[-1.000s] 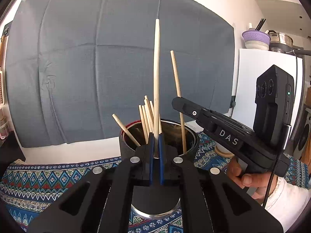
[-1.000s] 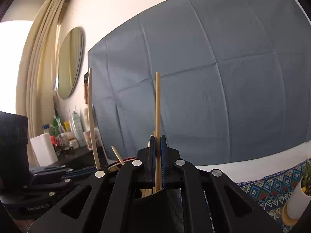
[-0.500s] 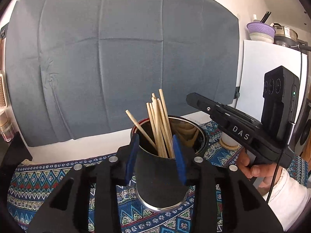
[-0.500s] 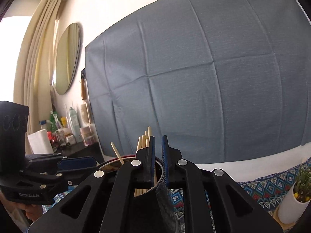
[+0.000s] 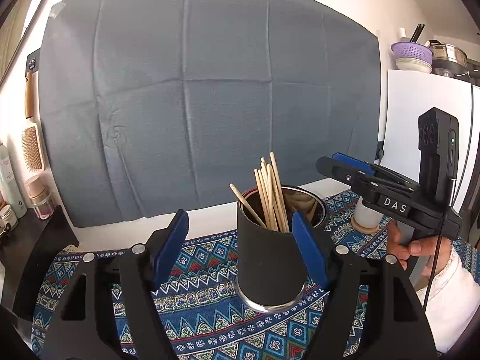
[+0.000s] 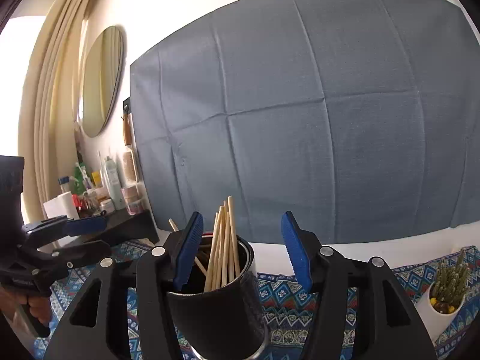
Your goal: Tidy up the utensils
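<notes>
A black cylindrical holder (image 5: 270,255) with a steel rim stands on the blue patterned tablecloth (image 5: 210,315). Several wooden chopsticks (image 5: 270,192) lean together inside it. My left gripper (image 5: 240,234) is just in front of the holder; its jaws are opening and the blue pads (image 5: 174,240) touch nothing. In the right wrist view the holder (image 6: 216,315) and chopsticks (image 6: 223,246) sit low between the fingers of my right gripper (image 6: 241,240). Its jaws are opening too, with no chopstick gripped. Each gripper also appears in the other's view: right gripper (image 5: 336,165), left gripper (image 6: 93,235).
A grey cloth (image 5: 210,90) hangs on the wall behind. A white pot with a cactus (image 6: 447,294) stands at the right on the cloth. A dark side shelf (image 6: 126,225) with bottles is at the left. A white fridge (image 5: 420,105) carries bowls.
Both grippers let go of the chopsticks they held upright, and those chopsticks dropped into the holder. Both sets of jaws spread wide and both grippers drew back and up a little.
</notes>
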Demonstrator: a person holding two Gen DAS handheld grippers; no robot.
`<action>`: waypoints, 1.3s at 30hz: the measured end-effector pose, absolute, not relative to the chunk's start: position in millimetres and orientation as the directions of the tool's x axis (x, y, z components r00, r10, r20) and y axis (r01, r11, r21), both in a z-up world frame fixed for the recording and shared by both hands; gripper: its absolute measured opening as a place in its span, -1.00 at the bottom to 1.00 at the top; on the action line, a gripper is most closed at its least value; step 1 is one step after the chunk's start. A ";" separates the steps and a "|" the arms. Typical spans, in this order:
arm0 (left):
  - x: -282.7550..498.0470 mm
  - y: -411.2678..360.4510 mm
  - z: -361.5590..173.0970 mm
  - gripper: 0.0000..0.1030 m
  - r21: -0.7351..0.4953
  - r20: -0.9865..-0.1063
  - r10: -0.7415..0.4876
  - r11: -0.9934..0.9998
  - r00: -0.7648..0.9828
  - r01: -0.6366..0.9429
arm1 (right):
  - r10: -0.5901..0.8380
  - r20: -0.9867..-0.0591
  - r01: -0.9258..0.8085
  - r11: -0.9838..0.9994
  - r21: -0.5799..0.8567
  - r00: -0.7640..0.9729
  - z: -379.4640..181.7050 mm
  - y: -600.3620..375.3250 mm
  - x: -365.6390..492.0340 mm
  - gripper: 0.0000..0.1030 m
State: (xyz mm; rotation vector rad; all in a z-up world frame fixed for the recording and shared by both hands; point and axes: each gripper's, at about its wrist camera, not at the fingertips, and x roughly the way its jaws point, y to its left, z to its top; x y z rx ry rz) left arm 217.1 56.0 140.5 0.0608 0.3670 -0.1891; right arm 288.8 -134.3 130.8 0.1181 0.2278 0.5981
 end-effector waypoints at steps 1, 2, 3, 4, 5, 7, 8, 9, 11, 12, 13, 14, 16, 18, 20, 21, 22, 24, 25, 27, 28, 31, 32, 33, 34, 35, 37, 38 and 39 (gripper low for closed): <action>212.2 57.8 141.0 0.44 0.020 -0.364 -0.167 0.982 0.916 0.187 | 0.566 -0.183 -0.540 0.824 0.173 0.804 132.9 -135.7 284.1 0.07; 207.2 59.4 141.7 0.45 0.011 -0.363 -0.166 0.983 0.917 0.182 | 0.563 -0.188 -0.539 0.826 0.167 0.805 135.6 -136.3 279.5 0.13; 202.4 60.8 142.0 0.45 0.002 -0.366 -0.165 0.984 0.916 0.178 | 0.559 -0.190 -0.537 0.829 0.158 0.807 138.2 -137.0 273.7 0.16; 197.6 61.9 142.0 0.46 -0.006 -0.369 -0.162 0.985 0.915 0.172 | 0.554 -0.190 -0.534 0.833 0.146 0.811 140.8 -137.4 266.8 0.21; 192.1 63.5 141.8 0.47 -0.017 -0.368 -0.160 0.986 0.916 0.166 | 0.552 -0.191 -0.536 0.834 0.133 0.812 143.1 -137.6 259.5 0.24; 180.7 66.7 140.1 0.50 -0.042 -0.366 -0.170 0.985 0.915 0.166 | 0.551 -0.193 -0.539 0.835 0.112 0.812 146.5 -138.3 244.1 0.34; 174.9 67.9 138.9 0.55 -0.055 -0.365 -0.173 0.985 0.915 0.164 | 0.551 -0.193 -0.542 0.834 0.101 0.812 147.5 -138.3 236.0 0.41; 169.1 68.8 137.2 0.62 -0.065 -0.366 -0.175 0.985 0.914 0.162 | 0.550 -0.193 -0.543 0.835 0.092 0.813 148.0 -138.0 227.9 0.46; 156.8 69.8 132.9 0.68 -0.076 -0.367 -0.179 0.984 0.913 0.163 | 0.539 -0.193 -0.538 0.841 0.062 0.820 148.4 -136.5 210.4 0.65; 149.9 69.3 130.0 0.72 -0.075 -0.367 -0.174 0.985 0.914 0.158 | 0.533 -0.189 -0.535 0.844 0.047 0.825 147.7 -136.1 201.2 0.65; 143.3 68.5 127.3 0.73 -0.074 -0.368 -0.170 0.985 0.914 0.154 | 0.527 -0.186 -0.530 0.847 0.035 0.829 146.1 -136.1 192.0 0.66; 138.1 68.0 125.0 0.74 -0.078 -0.370 -0.172 0.985 0.913 0.154 | 0.520 -0.189 -0.525 0.851 0.028 0.833 144.9 -135.8 184.8 0.67; 126.4 68.4 119.4 0.80 -0.098 -0.371 -0.182 0.983 0.910 0.157 | 0.510 -0.197 -0.516 0.856 0.023 0.838 141.8 -136.7 170.7 0.68; 116.7 67.3 112.6 0.85 -0.107 -0.380 -0.187 0.982 0.906 0.158 | 0.501 -0.202 -0.506 0.862 0.034 0.841 138.2 -139.5 157.6 0.69; 107.7 64.3 105.2 0.88 -0.098 -0.393 -0.181 0.983 0.901 0.155 | 0.492 -0.211 -0.491 0.869 0.060 0.845 133.8 -142.6 148.2 0.70; 102.9 62.9 101.1 0.88 -0.092 -0.397 -0.178 0.984 0.900 0.154 | 0.488 -0.214 -0.484 0.872 0.075 0.846 131.1 -145.6 142.9 0.70; 98.8 61.3 97.2 0.88 -0.087 -0.404 -0.175 0.984 0.898 0.153 | 0.489 -0.218 -0.481 0.872 0.090 0.845 128.4 -149.3 137.9 0.70; 91.3 58.4 88.6 0.88 -0.084 -0.417 -0.173 0.985 0.892 0.152 | 0.488 -0.227 -0.472 0.873 0.122 0.843 122.0 -159.0 127.6 0.71; 88.0 57.4 83.7 0.88 -0.085 -0.425 -0.175 0.985 0.888 0.153 | 0.484 -0.236 -0.465 0.875 0.136 0.843 118.5 -162.3 123.7 0.72; 82.8 55.2 74.9 0.88 -0.089 -0.445 -0.175 0.985 0.878 0.151 | 0.466 -0.260 -0.441 0.885 0.151 0.846 111.8 -167.4 117.0 0.72; 80.5 54.3 70.9 0.88 -0.091 -0.456 -0.174 0.985 0.873 0.149 | 0.457 -0.276 -0.431 0.889 0.155 0.845 108.1 -170.0 113.4 0.72; 75.1 50.3 58.8 0.88 -0.075 -0.485 -0.145 0.989 0.863 0.124 | 0.455 -0.327 -0.425 0.891 0.160 0.828 95.8 -174.9 104.0 0.72; 72.7 48.4 55.0 0.88 -0.066 -0.490 -0.136 0.991 0.861 0.119 | 0.450 -0.341 -0.423 0.893 0.157 0.825 92.2 -175.3 101.8 0.72; 70.3 46.4 50.8 0.88 -0.062 -0.500 -0.138 0.990 0.855 0.124 | 0.441 -0.350 -0.413 0.898 0.154 0.827 87.6 -177.3 97.4 0.72; 67.2 44.5 47.1 0.88 -0.061 -0.512 -0.138 0.990 0.848 0.124 | 0.436 -0.357 -0.408 0.900 0.156 0.826 83.8 -179.5 92.9 0.72; 63.8 42.6 43.2 0.88 -0.063 -0.523 -0.137 0.991 0.842 0.122 | 0.440 -0.365 -0.407 0.898 0.167 0.821 79.6 -182.5 88.6 0.72; 55.0 38.9 36.5 0.88 -0.076 -0.532 -0.142 0.990 0.835 0.120 | 0.449 -0.388 -0.408 0.893 0.189 0.805 70.7 -187.6 80.9 0.72; 50.4 37.0 34.2 0.88 -0.080 -0.534 -0.142 0.990 0.834 0.117 | 0.450 -0.399 -0.408 0.893 0.190 0.798 66.5 -188.4 76.8 0.72; 46.3 35.7 33.0 0.88 -0.084 -0.532 -0.142 0.990 0.835 0.115 | 0.448 -0.409 -0.408 0.894 0.186 0.795 62.3 -188.6 72.4 0.72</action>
